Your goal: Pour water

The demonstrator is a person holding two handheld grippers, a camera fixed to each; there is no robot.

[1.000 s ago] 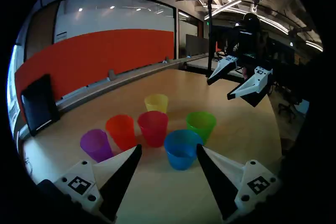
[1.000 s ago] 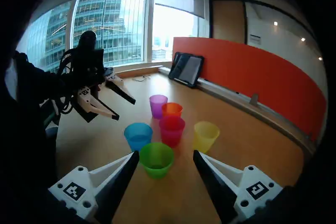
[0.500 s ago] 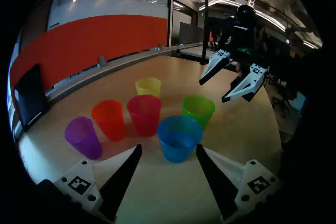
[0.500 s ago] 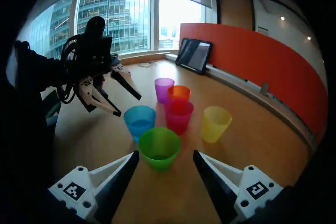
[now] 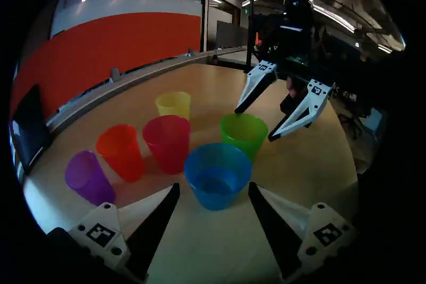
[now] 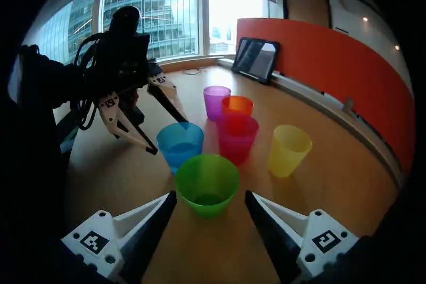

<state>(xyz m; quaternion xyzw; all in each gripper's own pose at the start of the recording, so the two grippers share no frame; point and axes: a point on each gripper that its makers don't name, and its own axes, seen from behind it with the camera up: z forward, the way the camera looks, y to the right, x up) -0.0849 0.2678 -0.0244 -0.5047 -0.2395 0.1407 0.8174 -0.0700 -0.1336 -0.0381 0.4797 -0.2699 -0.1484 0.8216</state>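
Several coloured plastic cups stand clustered on a wooden table (image 5: 303, 167). In the left gripper view, the blue cup (image 5: 218, 175) with some water in it sits just ahead of my open left gripper (image 5: 213, 189), its near side between the fingertips. Behind it are the green cup (image 5: 244, 134), red cup (image 5: 168, 143), orange cup (image 5: 120, 151), purple cup (image 5: 88, 177) and yellow cup (image 5: 173, 105). In the right gripper view, the green cup (image 6: 207, 183) stands between the tips of my open right gripper (image 6: 210, 194), with the blue cup (image 6: 180, 145) beyond it. Neither gripper touches a cup.
A dark tablet (image 6: 258, 59) leans against the orange wall panel (image 6: 341, 71) at the table's far edge. Large windows (image 6: 160, 12) lie beyond. The person's dark sleeve (image 6: 48, 87) holds the left gripper (image 6: 169, 136) across the table. Bare tabletop (image 6: 341, 193) lies right of the yellow cup (image 6: 288, 149).
Both grippers have moved closer to the cups from opposite sides: the left towards the blue cup, the right towards the green cup. No cup has moved.
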